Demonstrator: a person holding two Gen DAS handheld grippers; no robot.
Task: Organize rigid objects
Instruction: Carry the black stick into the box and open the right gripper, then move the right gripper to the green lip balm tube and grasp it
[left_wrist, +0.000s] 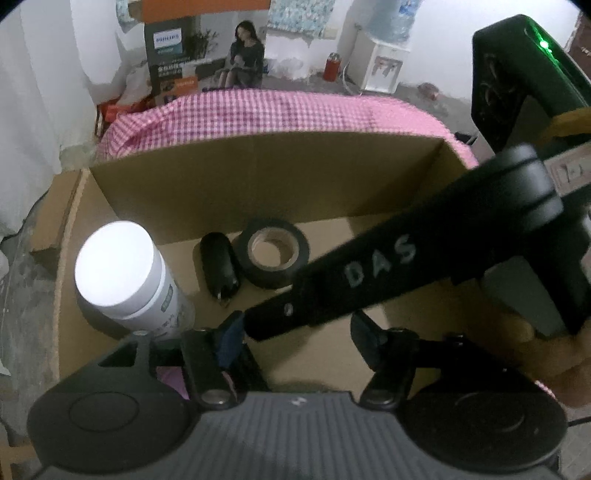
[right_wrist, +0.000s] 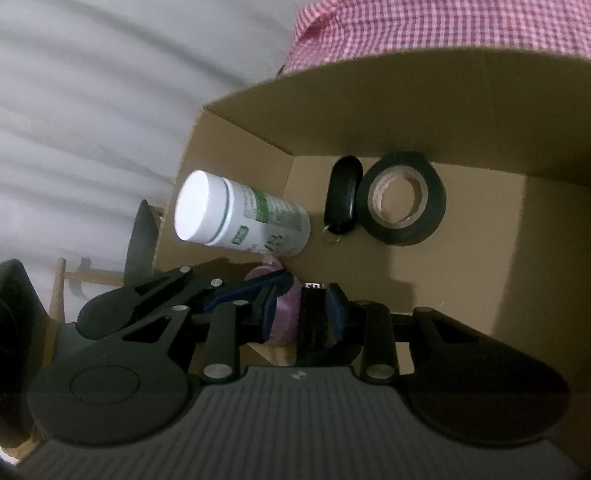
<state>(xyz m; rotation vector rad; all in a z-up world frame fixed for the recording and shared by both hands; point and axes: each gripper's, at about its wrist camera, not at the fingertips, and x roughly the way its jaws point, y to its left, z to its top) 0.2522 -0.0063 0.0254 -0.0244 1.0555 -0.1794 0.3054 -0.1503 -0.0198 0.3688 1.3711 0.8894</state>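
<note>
Cardboard box (right_wrist: 461, 110) holds white bottle (right_wrist: 236, 210), black key fob (right_wrist: 341, 195), tape roll (right_wrist: 402, 199). Left tongs (left_wrist: 299, 332) apart, empty. Right tongs (right_wrist: 306, 314) clamped on black bar (right_wrist: 309, 317).

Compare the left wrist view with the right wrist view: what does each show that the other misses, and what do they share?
Left wrist only: a black bar lettered DAS crossing over the cardboard box, and the room beyond, with a water dispenser and a red canister. Right wrist only: pale wooden rods outside the box's left wall. Both: the box, white bottle, black key fob, black tape roll, checked cloth.
</note>
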